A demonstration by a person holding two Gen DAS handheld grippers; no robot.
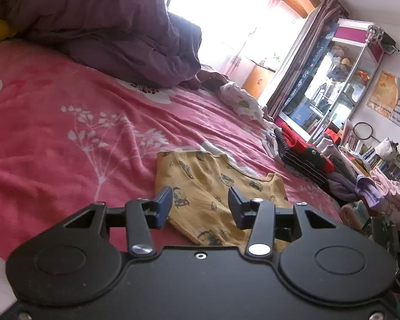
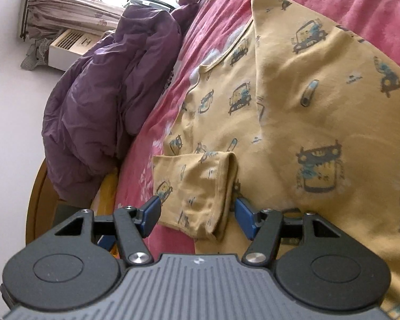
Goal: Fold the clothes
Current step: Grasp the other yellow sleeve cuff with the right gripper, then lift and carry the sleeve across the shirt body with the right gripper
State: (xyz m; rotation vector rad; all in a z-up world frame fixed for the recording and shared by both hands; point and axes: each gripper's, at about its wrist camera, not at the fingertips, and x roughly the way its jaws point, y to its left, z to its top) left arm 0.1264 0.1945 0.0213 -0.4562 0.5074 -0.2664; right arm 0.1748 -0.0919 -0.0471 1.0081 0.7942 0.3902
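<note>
So there's a fair bit of open pink blanket [image 1: 53, 112] to my left and ahead, with white leaf prints on it, and the yellow shirt [image 1: 208, 184] with little car prints is lying flat on it right in front of me. Far side of the bed is taken up by a bunched purple duvet [image 1: 114, 26], and along the right edge of the bed there's a stack of clothes [image 1: 304, 154] (striped stuff, something red and green on top) plus a crumpled white piece [image 1: 240, 98] further up near the window. Beyond that edge stands a glass cabinet [image 1: 341, 80] and a cluttered shelf, so not much room that way.

My left gripper [image 1: 200, 202] hangs just over the near edge of the shirt, fingers spread wide, nothing between them and I can't tell if either pad touches the cloth.

My right gripper [image 2: 197, 213] is at the shirt's sleeve [image 2: 200, 192], which is folded over on itself with its edge pointing toward me. The fingers are wide apart, one on each side of the sleeve; the right pad [image 2: 244, 213] looks just against the fold, the left one sits apart from it over the blanket. Not gripping anything.

There's blue writing running down the cabinet's side, too blurry to read.
</note>
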